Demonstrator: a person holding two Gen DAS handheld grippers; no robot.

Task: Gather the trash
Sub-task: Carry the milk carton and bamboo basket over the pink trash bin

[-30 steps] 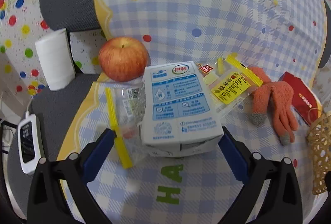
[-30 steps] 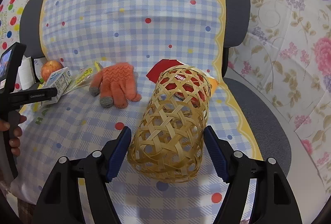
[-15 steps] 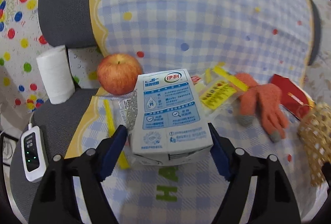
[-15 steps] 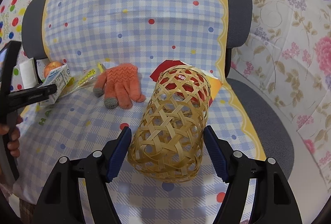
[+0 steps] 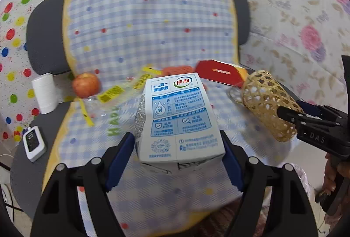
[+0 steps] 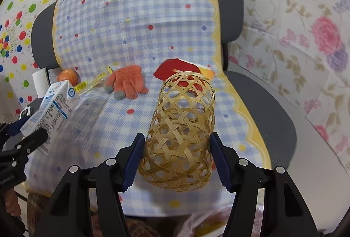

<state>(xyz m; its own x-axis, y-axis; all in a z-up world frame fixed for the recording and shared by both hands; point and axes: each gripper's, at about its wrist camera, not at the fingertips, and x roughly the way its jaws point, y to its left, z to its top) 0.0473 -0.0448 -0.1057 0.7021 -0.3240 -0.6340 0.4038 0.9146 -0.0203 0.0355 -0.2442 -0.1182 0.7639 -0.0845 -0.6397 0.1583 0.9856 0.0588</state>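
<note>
My left hand-held gripper [image 5: 178,158] is clamped on the milk carton [image 5: 178,118], both blue pads pressed to its sides; the carton is off the chair's checked cover [image 5: 142,24] and tilted, its printed face up toward the camera.

My right hand-held gripper [image 6: 177,159] has just been closing its jaws, with the woven basket [image 6: 181,134] between them. The pads sit against the basket's lower sides, so it is gripped. The basket leans with its open mouth away from me.

Places relative to the basket:
- The carton is well to its left in the right wrist view [image 6: 52,110], held above the cover's left edge.
- A red packet [image 6: 175,71] lies on the cover just behind its mouth, partly hidden by the rim.
- An orange glove [image 6: 128,81] lies behind and to the left, apart from it.
- Yellow-strip wrappers [image 6: 87,84] lie further left, beside the glove.
- An apple [image 6: 67,77] sits at the far left, near the chair back.
- A white paper roll [image 5: 44,92] stands beyond the apple, off the cover.
- A small white device [image 5: 34,145] lies on the grey seat near the roll.
</note>
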